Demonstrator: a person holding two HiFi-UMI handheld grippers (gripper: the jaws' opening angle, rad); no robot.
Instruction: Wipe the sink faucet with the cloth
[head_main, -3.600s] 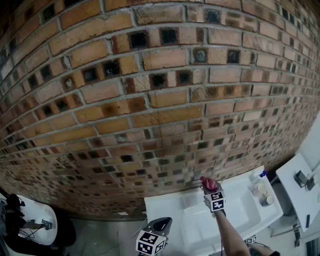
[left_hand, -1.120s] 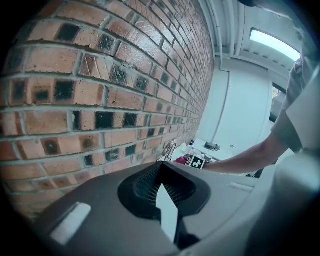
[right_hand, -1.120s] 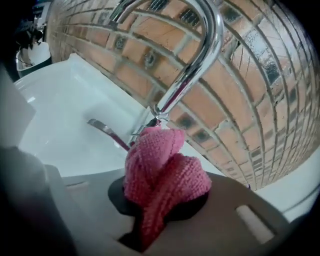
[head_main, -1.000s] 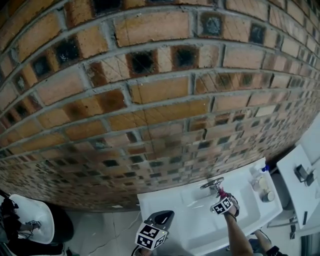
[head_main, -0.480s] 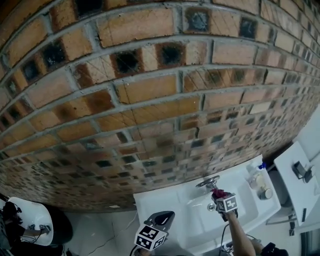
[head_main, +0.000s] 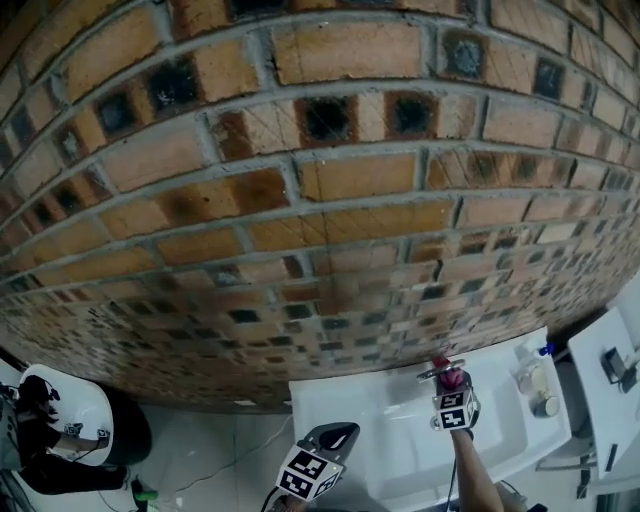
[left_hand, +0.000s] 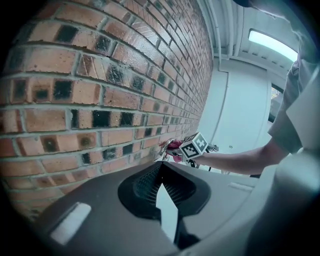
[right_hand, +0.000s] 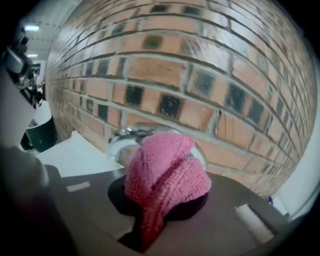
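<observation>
Head view: a brick wall fills most of the frame. Along the bottom edge runs a white sink. The faucet sits at the sink's back edge, hard against the wall, at lower right of centre. Its chrome top reads as a short bar lying left to right along the bricks. My right gripper is just below it, clamped on the pink cloth, which touches the faucet. My left gripper hangs at the sink's near left corner, well apart, with bare white sink between the two. Two small bottles stand on the sink's right rim, clear of the cloth. A white counter fills the right corner. A person shows at far lower left. The only print I can make out is the black-and-white square pattern on each gripper's cube.

Left gripper view: the left gripper has its jaw tips together with nothing between them. A thin wedge of white shows below the tips. The wall fills the left half. At centre the right gripper presses the cloth on the faucet.

Right gripper view: the right gripper is closed on the cloth. The bundle rises at frame centre, its long folds running along the jaws toward the wall. The faucet curves just behind and left of it. Open sink lies at left.
</observation>
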